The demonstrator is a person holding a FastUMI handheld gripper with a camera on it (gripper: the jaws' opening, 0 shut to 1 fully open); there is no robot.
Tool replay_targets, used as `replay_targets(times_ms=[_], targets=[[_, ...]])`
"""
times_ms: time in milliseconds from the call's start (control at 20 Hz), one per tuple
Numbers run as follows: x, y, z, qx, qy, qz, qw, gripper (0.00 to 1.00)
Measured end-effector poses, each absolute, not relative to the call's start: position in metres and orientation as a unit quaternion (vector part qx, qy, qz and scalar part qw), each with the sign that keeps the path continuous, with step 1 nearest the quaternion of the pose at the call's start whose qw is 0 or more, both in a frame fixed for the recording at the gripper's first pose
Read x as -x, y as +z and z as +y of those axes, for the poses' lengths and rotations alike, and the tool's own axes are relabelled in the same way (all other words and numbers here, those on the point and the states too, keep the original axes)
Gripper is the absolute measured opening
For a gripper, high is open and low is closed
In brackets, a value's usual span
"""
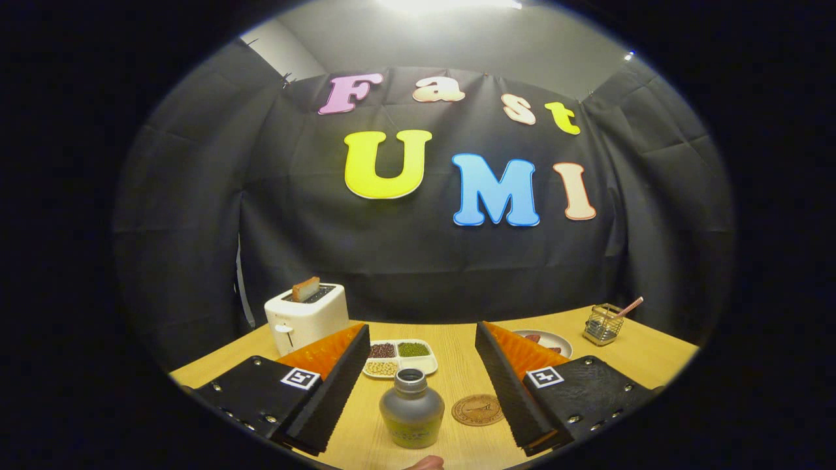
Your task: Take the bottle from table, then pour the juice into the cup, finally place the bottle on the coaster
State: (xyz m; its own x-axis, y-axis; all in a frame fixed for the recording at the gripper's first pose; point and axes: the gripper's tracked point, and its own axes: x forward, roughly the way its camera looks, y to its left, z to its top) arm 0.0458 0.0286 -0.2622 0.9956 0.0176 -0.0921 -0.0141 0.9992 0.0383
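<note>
We note black cloth wall [418, 261] creased behind, pale ceiling [457, 46] above with bright lamp glare [450, 5], light wooden counter [457, 372] below

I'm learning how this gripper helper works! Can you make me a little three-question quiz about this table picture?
1. True or false: the gripper is shut on the bottle.
2. Which lies right beside the bottle? A) wooden coaster B) toaster C) wire basket
3. Fill in: the divided dish beyond the bottle holds three kinds of ____.

Key: 1 false, the fingers stand open either side of the bottle. 2 A. 3 beans.
</note>
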Motion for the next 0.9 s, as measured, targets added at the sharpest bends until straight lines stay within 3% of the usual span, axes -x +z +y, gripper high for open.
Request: replay_targets(times_ms=[550, 650, 700, 900], targets=[[-0.067, -0.362, 0.038, -0.050, 0.012, 0.075, 0.996, 0.99], [-0.068, -0.368, 0.041, -0.051, 0.014, 0.080, 0.995, 0.94], [-0.068, -0.364, 0.041, -0.046, 0.022, 0.071, 0.996, 0.84], [-0.066, -0.361, 0.041, -0.047, 0.023, 0.084, 0.995, 0.80]])
